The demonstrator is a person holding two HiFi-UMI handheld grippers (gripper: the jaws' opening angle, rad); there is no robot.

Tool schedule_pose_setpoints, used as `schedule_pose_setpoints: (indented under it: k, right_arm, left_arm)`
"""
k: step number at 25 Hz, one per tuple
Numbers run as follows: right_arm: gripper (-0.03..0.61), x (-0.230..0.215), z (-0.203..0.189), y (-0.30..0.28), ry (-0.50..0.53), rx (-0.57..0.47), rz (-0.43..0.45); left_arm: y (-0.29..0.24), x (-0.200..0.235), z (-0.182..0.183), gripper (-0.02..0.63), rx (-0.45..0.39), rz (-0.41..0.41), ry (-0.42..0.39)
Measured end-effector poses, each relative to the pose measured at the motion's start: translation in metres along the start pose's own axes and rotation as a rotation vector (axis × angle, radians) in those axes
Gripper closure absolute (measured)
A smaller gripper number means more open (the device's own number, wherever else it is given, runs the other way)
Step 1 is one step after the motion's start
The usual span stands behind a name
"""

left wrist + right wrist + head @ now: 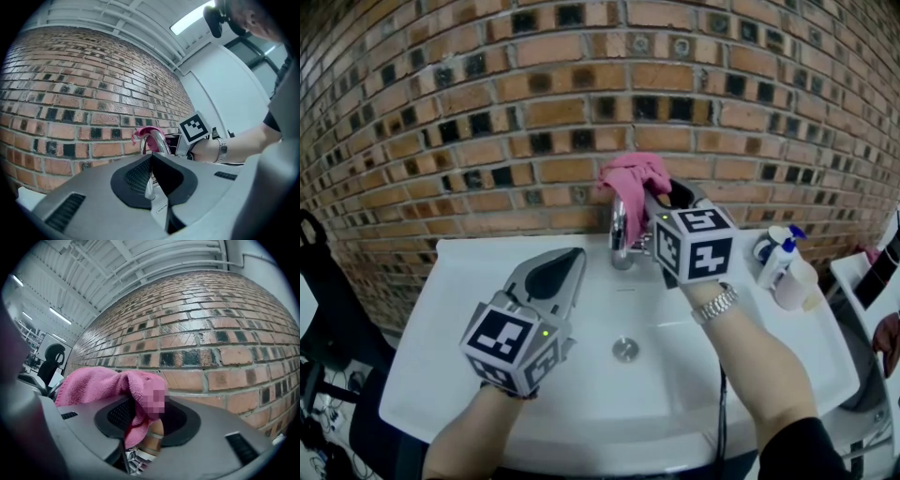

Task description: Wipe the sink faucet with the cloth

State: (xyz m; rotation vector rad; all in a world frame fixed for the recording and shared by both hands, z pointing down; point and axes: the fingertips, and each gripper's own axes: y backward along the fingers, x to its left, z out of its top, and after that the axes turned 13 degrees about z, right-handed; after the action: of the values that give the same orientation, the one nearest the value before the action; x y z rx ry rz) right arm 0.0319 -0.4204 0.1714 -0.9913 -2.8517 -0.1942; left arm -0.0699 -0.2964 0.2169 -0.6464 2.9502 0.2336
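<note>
Wiping seems only just begun: the right gripper (664, 201) has its jaws pinching the pink cloth (633, 176) draped over the faucet (620, 236) top, its lower spout probably unwiped, while the left gripper (570, 261) has its jaws pressed together, empty, above the sink (459, 309).

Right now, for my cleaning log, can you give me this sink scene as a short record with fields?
Setting: white sink against a brick wall
Faucet: chrome, upright at the sink's back edge
Cloth: pink, bunched over the top of the faucet
Right hand-held gripper: at the faucet, jaws closed on a fold of the cloth
Left hand-held gripper: jaws shut, empty, over the sink left of the faucet
Other items: bottles on the sink's right rim
</note>
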Motion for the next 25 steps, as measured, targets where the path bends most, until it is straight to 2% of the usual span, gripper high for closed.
schedule_pose_setpoints:
  k: [25]
  right_arm:
    - [0.436,-0.015,-0.086,-0.024,-0.017,0.208,-0.037]
  left_arm:
    - [-0.002,0.001,-0.011,0.606,0.022,0.001,0.011]
